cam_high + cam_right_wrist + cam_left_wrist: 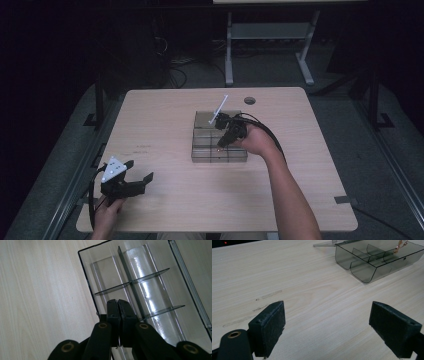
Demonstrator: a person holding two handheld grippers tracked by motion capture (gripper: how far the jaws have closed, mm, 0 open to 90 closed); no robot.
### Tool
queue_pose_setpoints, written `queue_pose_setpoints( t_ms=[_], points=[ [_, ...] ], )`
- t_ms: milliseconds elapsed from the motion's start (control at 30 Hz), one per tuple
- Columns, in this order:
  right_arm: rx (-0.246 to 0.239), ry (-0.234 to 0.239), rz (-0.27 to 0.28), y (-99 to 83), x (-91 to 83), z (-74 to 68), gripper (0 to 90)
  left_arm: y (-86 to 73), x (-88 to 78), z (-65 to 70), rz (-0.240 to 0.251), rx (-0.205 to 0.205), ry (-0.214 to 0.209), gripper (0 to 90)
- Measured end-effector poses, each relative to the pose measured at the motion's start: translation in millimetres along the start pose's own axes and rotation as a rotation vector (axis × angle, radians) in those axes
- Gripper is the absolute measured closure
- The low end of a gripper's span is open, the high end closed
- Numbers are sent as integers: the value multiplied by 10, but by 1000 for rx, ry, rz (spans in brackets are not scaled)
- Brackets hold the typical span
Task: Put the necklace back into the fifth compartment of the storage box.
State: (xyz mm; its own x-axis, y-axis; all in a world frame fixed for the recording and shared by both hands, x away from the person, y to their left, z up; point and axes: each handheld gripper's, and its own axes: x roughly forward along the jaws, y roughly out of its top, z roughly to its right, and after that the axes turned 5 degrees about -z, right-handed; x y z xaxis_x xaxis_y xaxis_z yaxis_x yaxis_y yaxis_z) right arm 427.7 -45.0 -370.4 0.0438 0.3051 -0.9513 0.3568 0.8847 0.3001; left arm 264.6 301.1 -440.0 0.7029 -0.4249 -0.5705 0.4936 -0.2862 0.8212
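A smoky clear plastic organiser box (200, 150) with several divided compartments stands in the middle of the wooden table (165, 115); the same box (362, 277) is at the upper right of the left gripper view. My right gripper (220, 145) hangs over it, pointing down, jaws pressed together (117, 301) above a compartment of the box (155, 285). A thin copper-coloured chain (399, 246) dangles over the box, and it glints at the right gripper's tips (219, 148). My left gripper (140, 170) rests near the table's front left corner, jaws wide apart (327, 327) with only bare table between them.
The box's flat lid (324, 244) lies open behind it. A round cable hole (249, 100) sits near the table's far edge. A white-legged table frame (228, 55) stands on the floor beyond. Faint scuff marks (270, 294) lie ahead of the left gripper.
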Motion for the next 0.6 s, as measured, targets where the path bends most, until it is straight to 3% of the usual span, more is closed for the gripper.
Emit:
queue_pose_setpoints(
  t_ms=[600],
  points=[
    [8,9,-28,29,143,69,879,7,10,7,0,-4,1,132]
  ],
)
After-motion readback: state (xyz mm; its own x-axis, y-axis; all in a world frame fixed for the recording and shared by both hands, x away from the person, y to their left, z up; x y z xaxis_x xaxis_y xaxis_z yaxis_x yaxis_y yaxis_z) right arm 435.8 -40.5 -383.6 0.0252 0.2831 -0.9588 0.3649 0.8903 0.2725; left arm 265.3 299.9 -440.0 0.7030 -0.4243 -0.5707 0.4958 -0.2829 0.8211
